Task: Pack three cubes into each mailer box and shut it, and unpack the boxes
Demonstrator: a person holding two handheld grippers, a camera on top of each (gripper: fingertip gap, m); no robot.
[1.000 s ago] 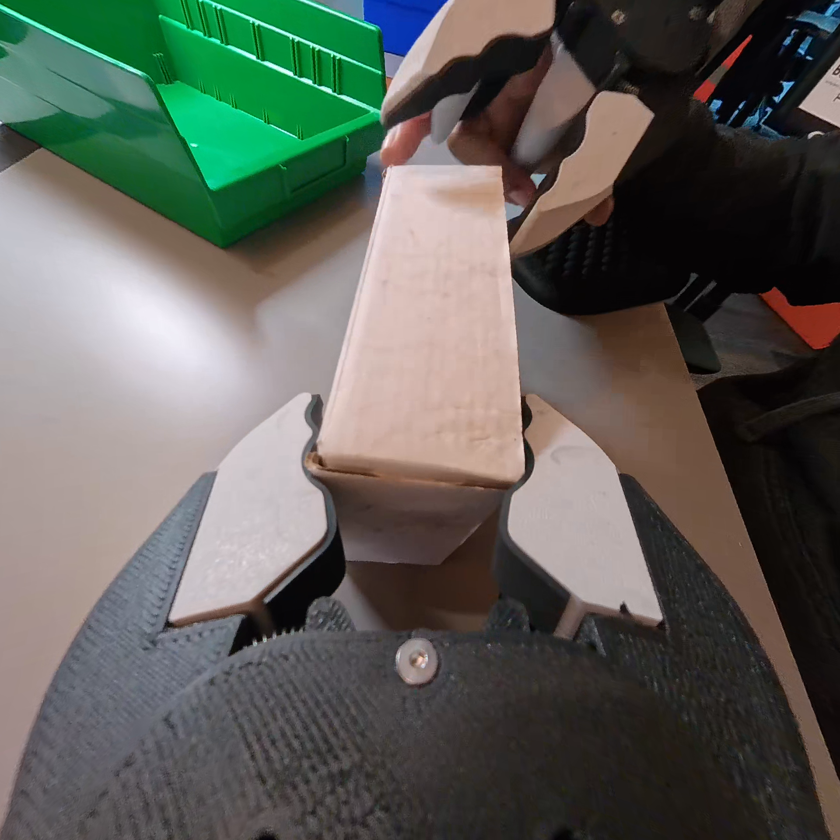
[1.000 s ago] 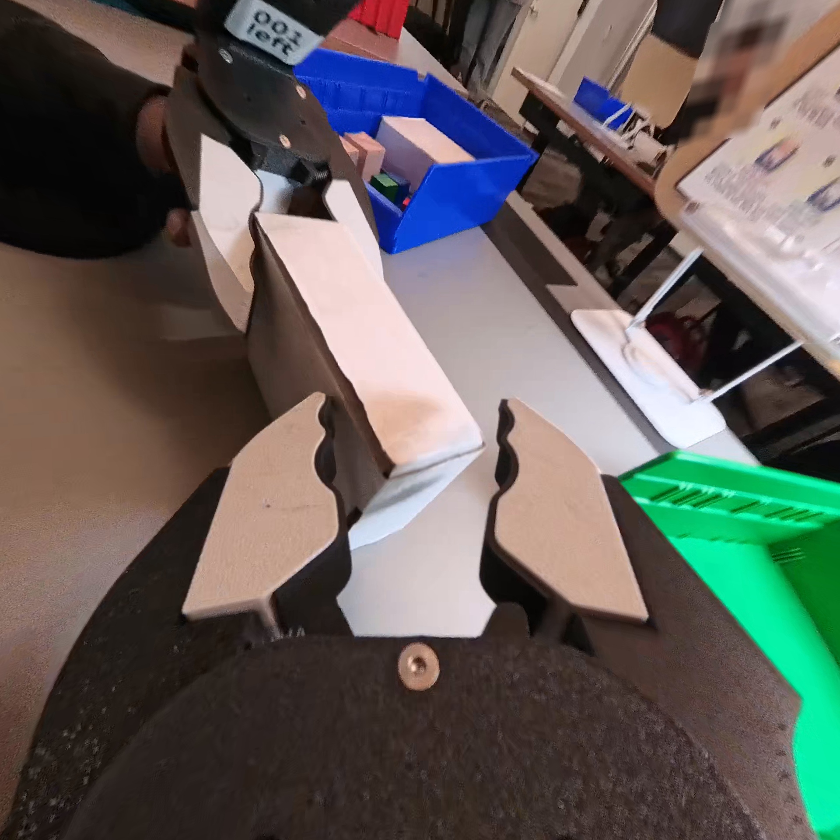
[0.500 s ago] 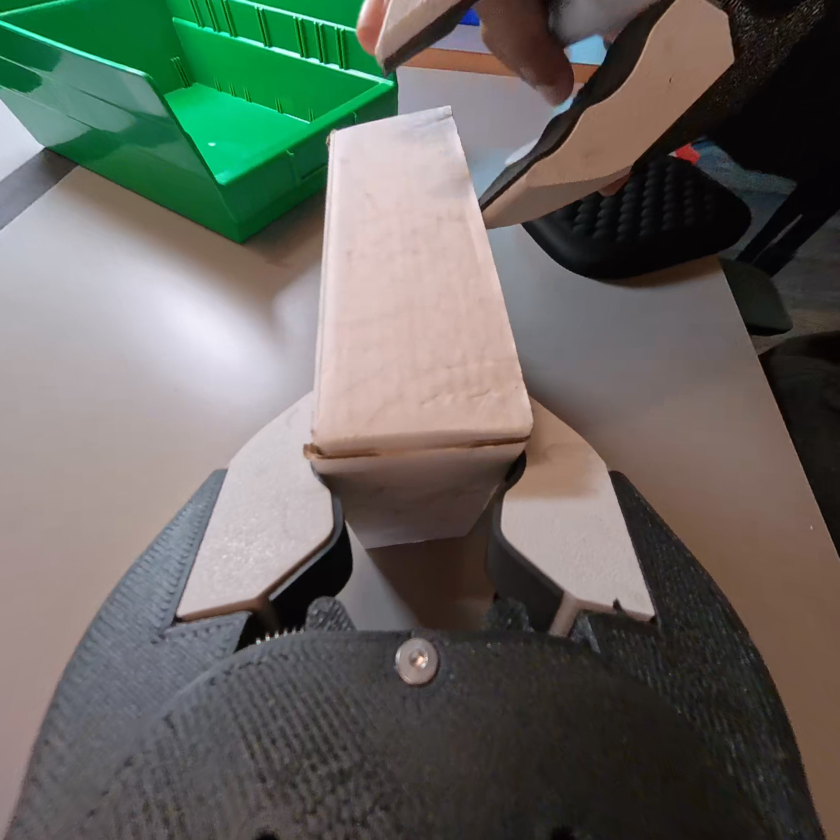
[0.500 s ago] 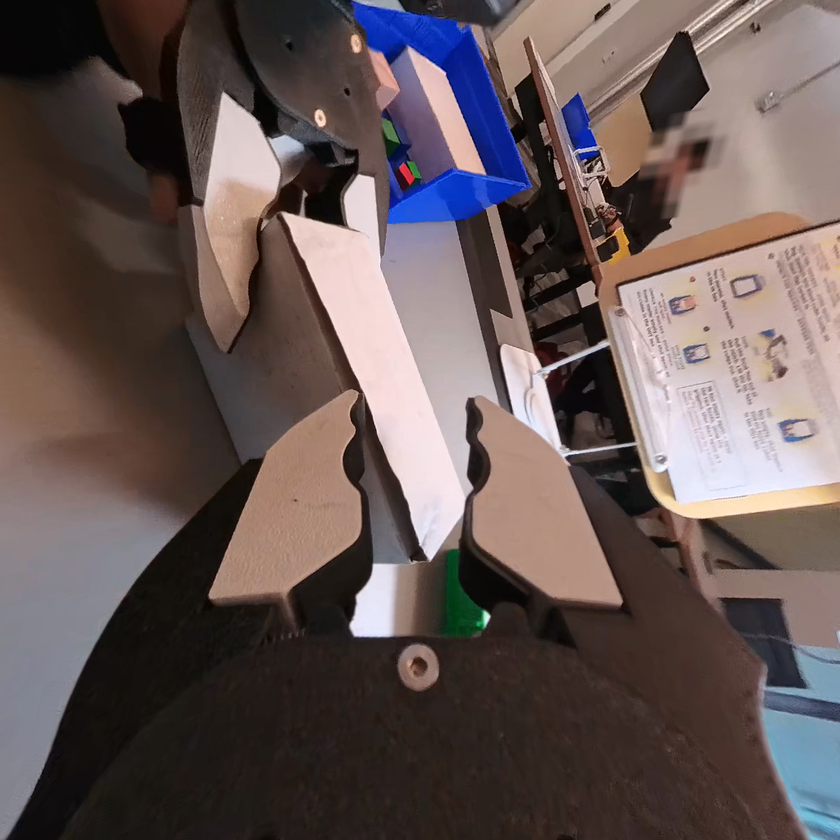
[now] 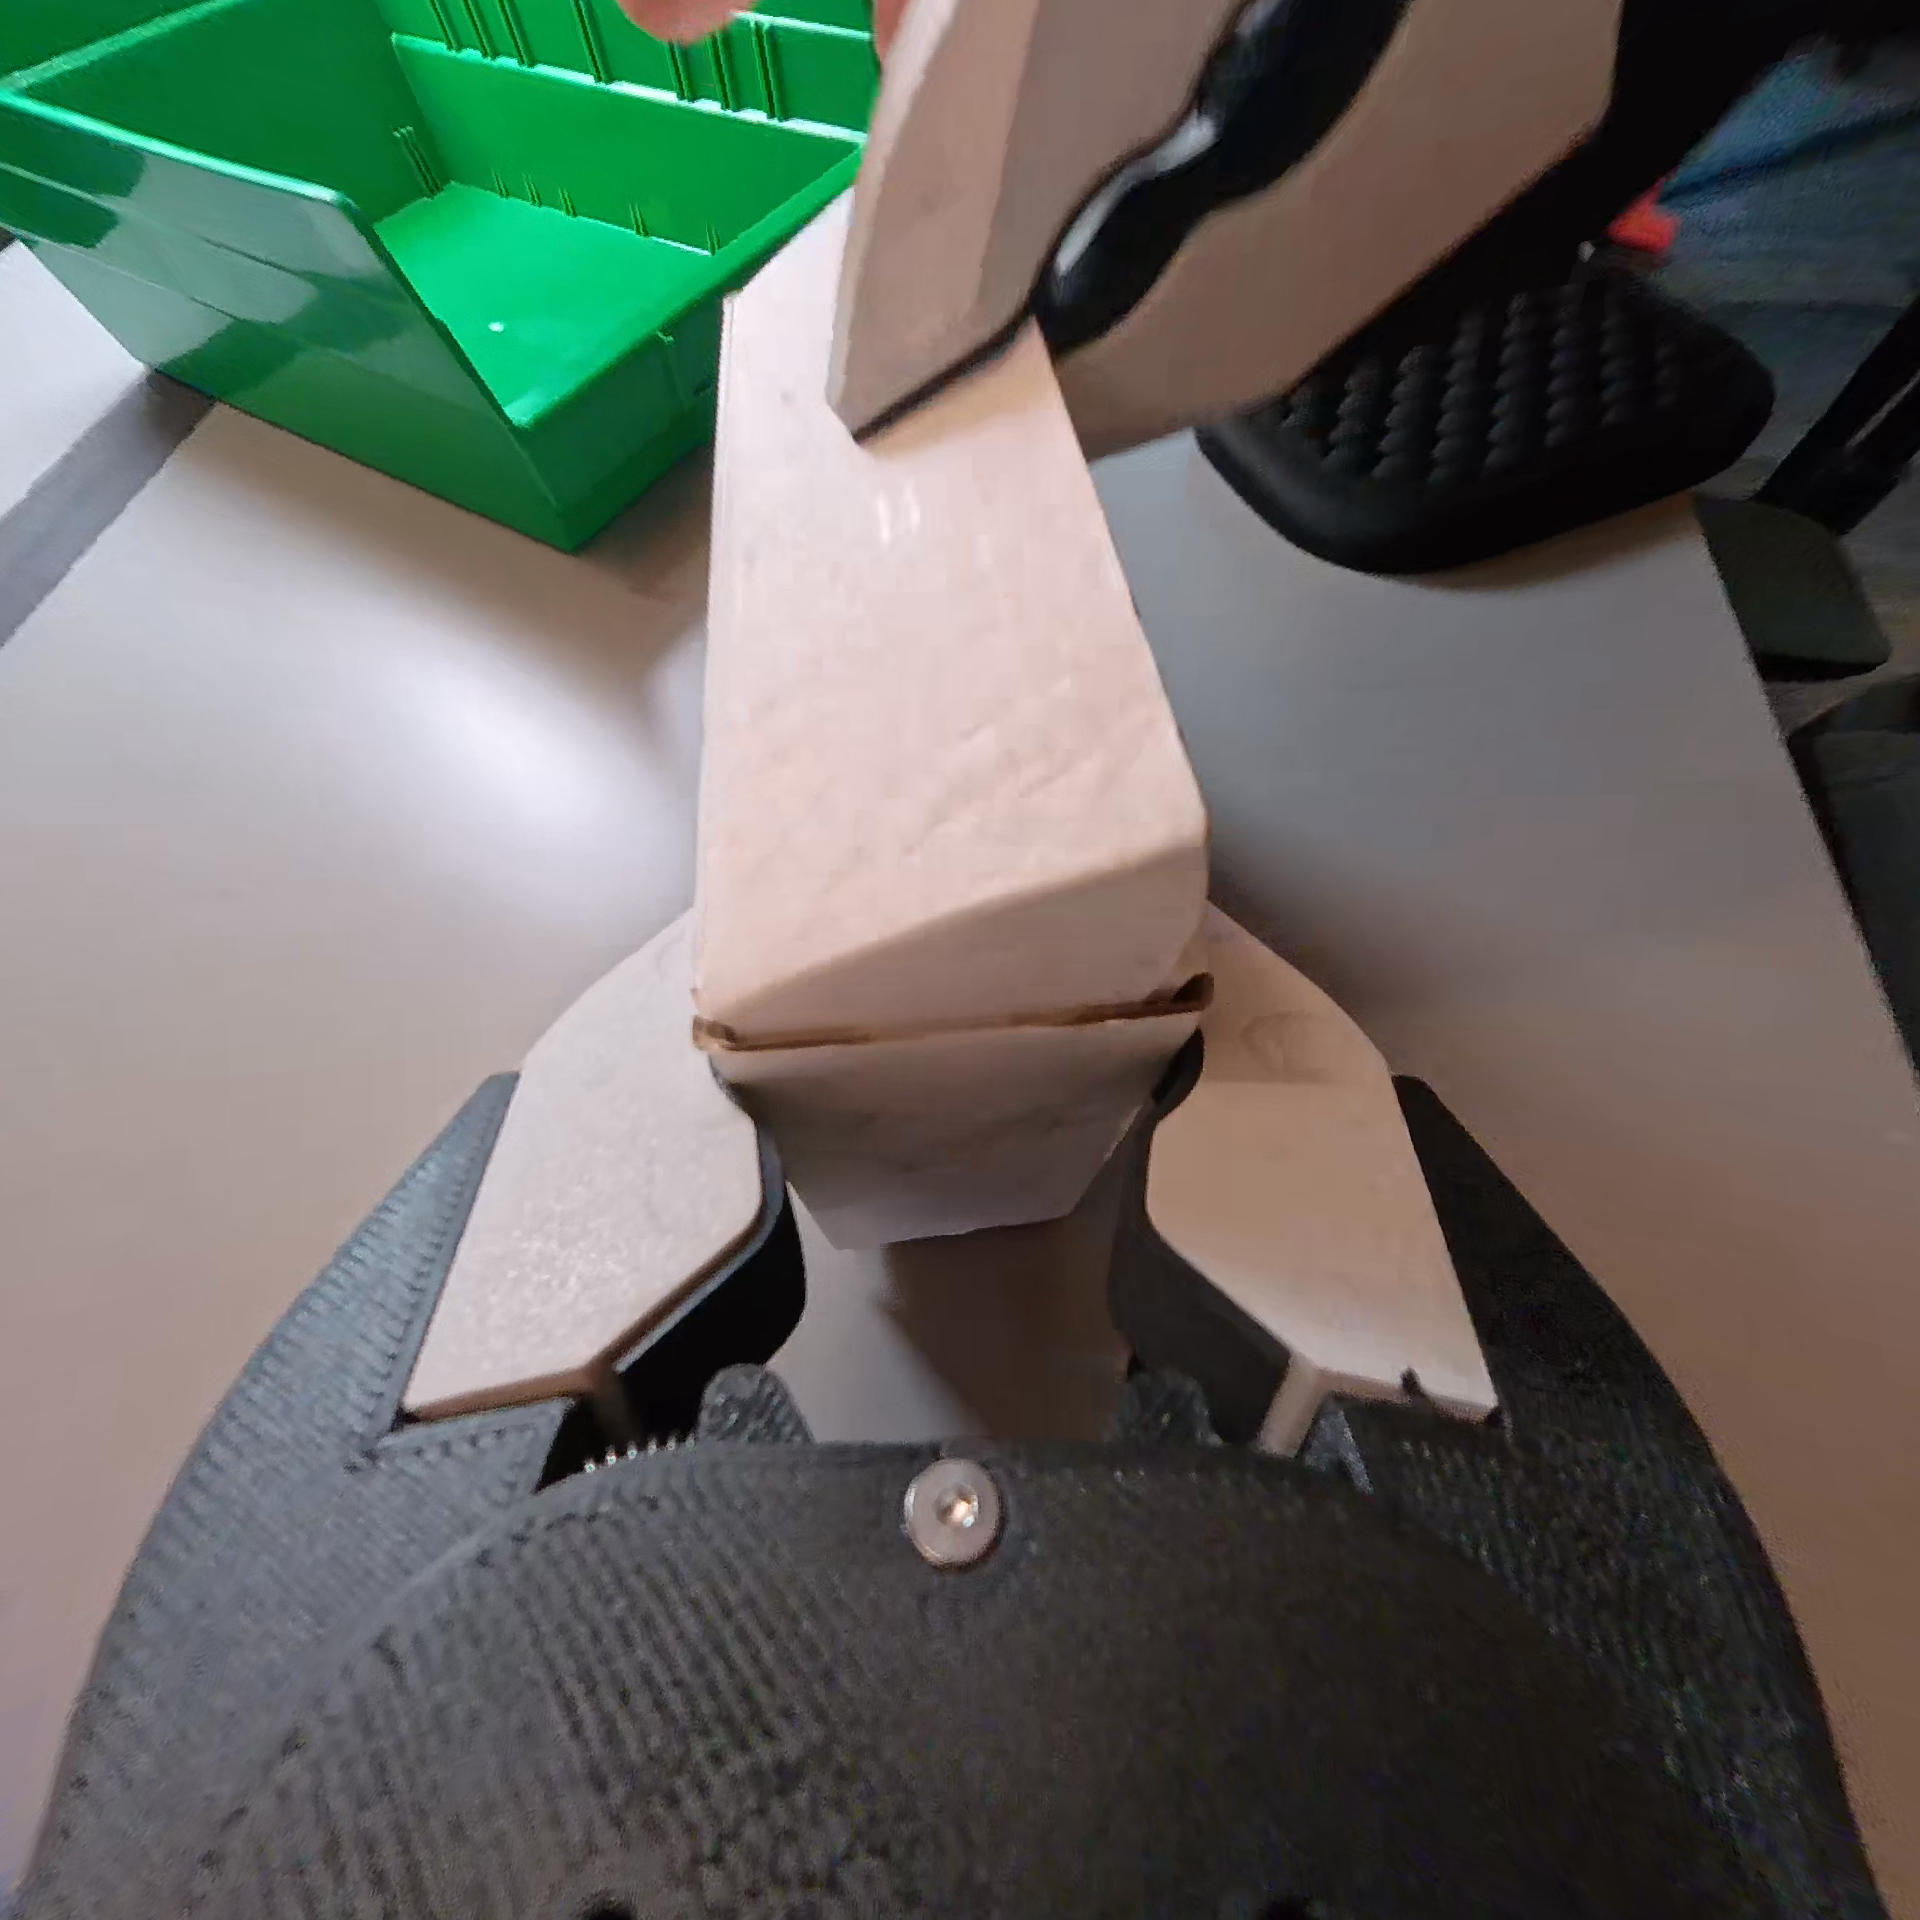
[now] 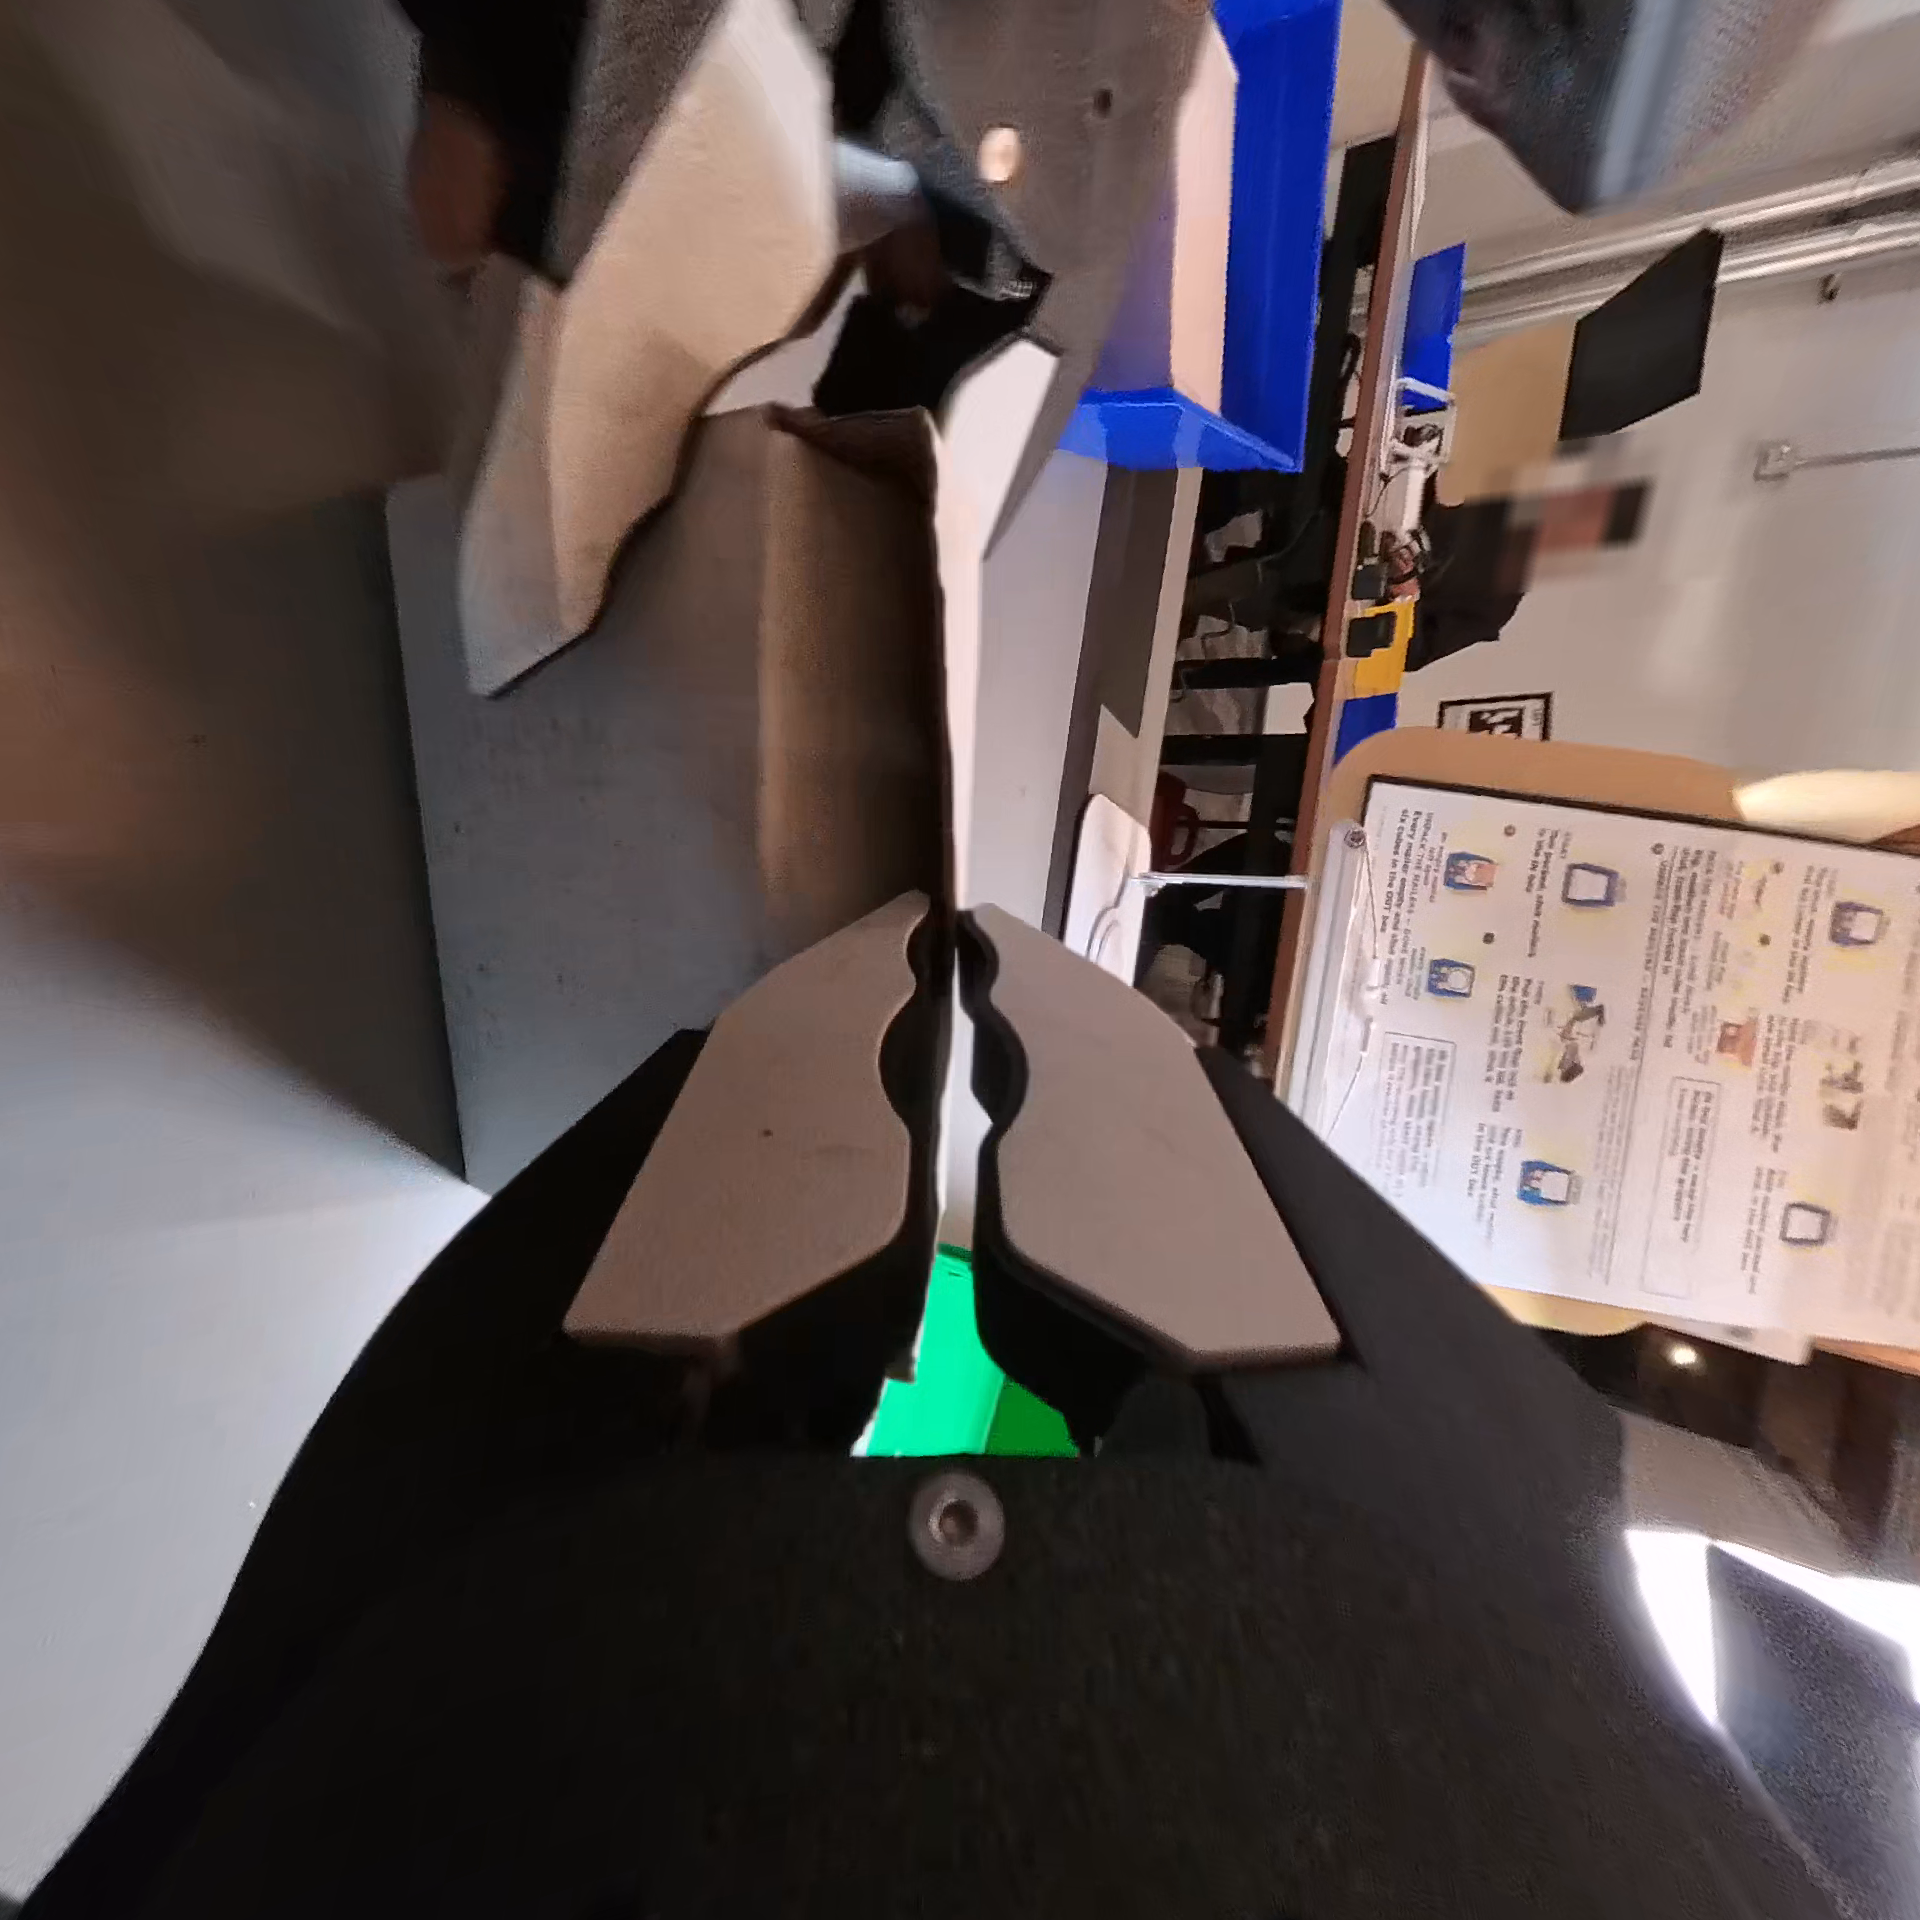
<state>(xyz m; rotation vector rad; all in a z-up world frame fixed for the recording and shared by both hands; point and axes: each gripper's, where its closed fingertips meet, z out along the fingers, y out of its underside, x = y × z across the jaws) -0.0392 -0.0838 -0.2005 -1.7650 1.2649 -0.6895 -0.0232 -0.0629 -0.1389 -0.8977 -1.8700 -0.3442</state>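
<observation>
While clamped across the near end of the mailer box (image 5: 914, 675), note the left gripper (image 5: 956, 1039) as closed partway, with its fingers pressing both side walls at the lid seam. Note the right gripper (image 6: 954, 935) as closed almost fully, pinching only a thin cardboard edge at the far end of the same box. Locate the box between the two grippers, apparently raised off the table (image 5: 312, 831), near the green bin (image 5: 312, 260) and well apart from the blue bin (image 6: 1268, 208). Observe a lid lying along the top, a visible seam at the near end and a flap hanging below that seam. Treat the closure as incomplete or already partly undone; cannot tell which from these views. Treat the contents as unverified: no cubes visible inside this box, interior hidden. Judge progress as mid-step on one box, either shutting or opening. Regard as outstanding: settling the flap, handling any further boxes, and the remaining packing or unpacking. Cannot tell how many boxes are finished.
</observation>
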